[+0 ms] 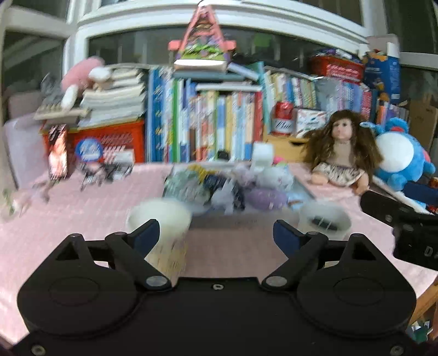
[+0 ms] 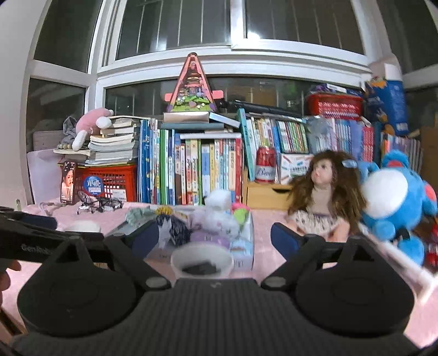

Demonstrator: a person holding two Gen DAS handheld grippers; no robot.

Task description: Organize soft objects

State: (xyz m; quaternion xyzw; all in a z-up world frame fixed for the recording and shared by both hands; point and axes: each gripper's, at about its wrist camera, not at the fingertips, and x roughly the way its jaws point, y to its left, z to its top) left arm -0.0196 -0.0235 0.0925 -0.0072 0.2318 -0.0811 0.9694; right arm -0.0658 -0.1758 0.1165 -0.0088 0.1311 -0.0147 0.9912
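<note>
While both the left gripper [image 1: 216, 237] and right gripper [image 2: 215, 237] stand wide open and empty, the soft toys [image 2: 216, 221] heaped mid-frame sit behind a cup [image 2: 201, 261], risking a knock.

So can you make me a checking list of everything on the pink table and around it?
Surface: pink cloth-covered table, partly bare near the cameras.
Job's things: heap of small soft toys mid-table; doll sitting at the right; blue plush touching the doll's side.
Clutter: two white cups, the left one too blurred to see inside, the right one with something dark inside; glasses at the back left.
Grippers: left gripper and right gripper, both with jaws wide apart, holding nothing.
Cables: nothing seen.
Surroundings: row of books, red crate, window behind.
</note>
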